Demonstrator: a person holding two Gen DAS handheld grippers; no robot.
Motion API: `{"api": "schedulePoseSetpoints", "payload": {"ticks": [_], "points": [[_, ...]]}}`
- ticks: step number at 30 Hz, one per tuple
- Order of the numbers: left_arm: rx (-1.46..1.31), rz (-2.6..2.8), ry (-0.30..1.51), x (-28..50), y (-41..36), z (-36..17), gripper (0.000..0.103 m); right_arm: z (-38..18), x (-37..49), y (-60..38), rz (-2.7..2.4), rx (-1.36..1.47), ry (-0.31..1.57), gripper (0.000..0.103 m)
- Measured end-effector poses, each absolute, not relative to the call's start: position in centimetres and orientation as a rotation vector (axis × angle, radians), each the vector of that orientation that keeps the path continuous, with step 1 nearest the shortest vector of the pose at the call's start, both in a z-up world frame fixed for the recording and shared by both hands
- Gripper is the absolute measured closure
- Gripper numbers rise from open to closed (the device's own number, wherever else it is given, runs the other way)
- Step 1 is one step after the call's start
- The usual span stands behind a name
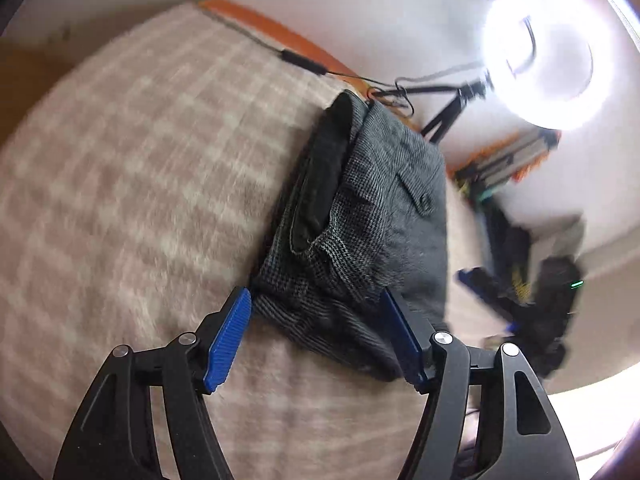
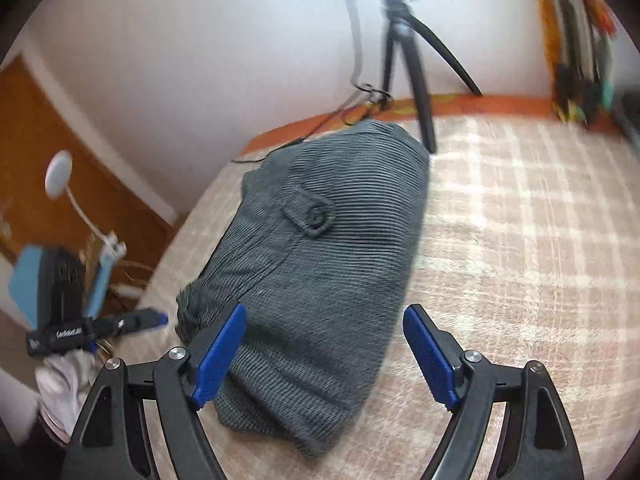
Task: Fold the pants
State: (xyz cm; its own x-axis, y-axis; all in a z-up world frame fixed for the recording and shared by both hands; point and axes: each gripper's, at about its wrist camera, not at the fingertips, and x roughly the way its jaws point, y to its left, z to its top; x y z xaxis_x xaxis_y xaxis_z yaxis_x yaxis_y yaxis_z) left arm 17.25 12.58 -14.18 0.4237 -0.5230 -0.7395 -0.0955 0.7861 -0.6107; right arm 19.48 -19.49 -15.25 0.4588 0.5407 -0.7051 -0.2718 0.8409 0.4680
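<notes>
Dark grey checked pants (image 1: 372, 216) lie folded into a compact bundle on a beige checked bedspread (image 1: 132, 168). A buttoned pocket flap faces up and the black waistband lining shows on the bundle's left side. My left gripper (image 1: 316, 304) is open, its blue fingers straddling the near end of the bundle. In the right wrist view the same pants (image 2: 320, 256) lie ahead on the bedspread (image 2: 512, 240). My right gripper (image 2: 326, 320) is open and empty, just above the bundle's near end.
A lit ring light (image 1: 540, 56) on a black tripod (image 2: 416, 76) stands at the bed's far edge, with a cable (image 1: 304, 64) running along it. An orange bed edge (image 2: 480, 104) meets the white wall. The other gripper (image 2: 100, 328) shows at left.
</notes>
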Motion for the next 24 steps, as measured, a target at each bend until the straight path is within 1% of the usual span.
{"api": "schedulePoseSetpoints", "payload": {"ticks": [1, 4, 7, 11, 15, 17, 21, 24], "points": [[-0.666, -0.287, 1.126, 17.2, 12.7, -14.3, 0.036, -15.8, 20.1, -20.1, 0.520, 0.355, 0.993, 0.020], [-0.728, -0.266, 1.166, 16.9, 12.8, -15.2, 0.031, -17.0, 21.3, -21.2, 0.526, 0.460, 1.020, 0.020], [-0.824, -0.270, 1.192, 16.7, 12.8, -16.3, 0.031, -17.9, 22.1, -21.9, 0.524, 0.516, 1.040, 0.019], [-0.828, -0.271, 1.218, 17.5, 11.7, -17.4, 0.031, -18.2, 23.0, -22.5, 0.540, 0.565, 1.041, 0.019], [-0.834, -0.272, 1.196, 18.3, 10.8, -17.2, 0.030, -17.9, 24.1, -22.6, 0.566, 0.580, 1.034, 0.018], [-0.840, -0.273, 1.192, 18.6, 10.6, -17.3, 0.026, -17.9, 24.7, -22.1, 0.587, 0.562, 1.042, 0.018], [-0.875, -0.242, 1.166, 19.0, 10.4, -17.5, 0.026, -18.4, 26.2, -21.4, 0.583, 0.541, 1.061, 0.018], [-0.807, -0.251, 1.123, 19.2, 9.2, -16.5, 0.026, -19.1, 27.4, -21.3, 0.587, 0.556, 1.073, 0.018]]}}
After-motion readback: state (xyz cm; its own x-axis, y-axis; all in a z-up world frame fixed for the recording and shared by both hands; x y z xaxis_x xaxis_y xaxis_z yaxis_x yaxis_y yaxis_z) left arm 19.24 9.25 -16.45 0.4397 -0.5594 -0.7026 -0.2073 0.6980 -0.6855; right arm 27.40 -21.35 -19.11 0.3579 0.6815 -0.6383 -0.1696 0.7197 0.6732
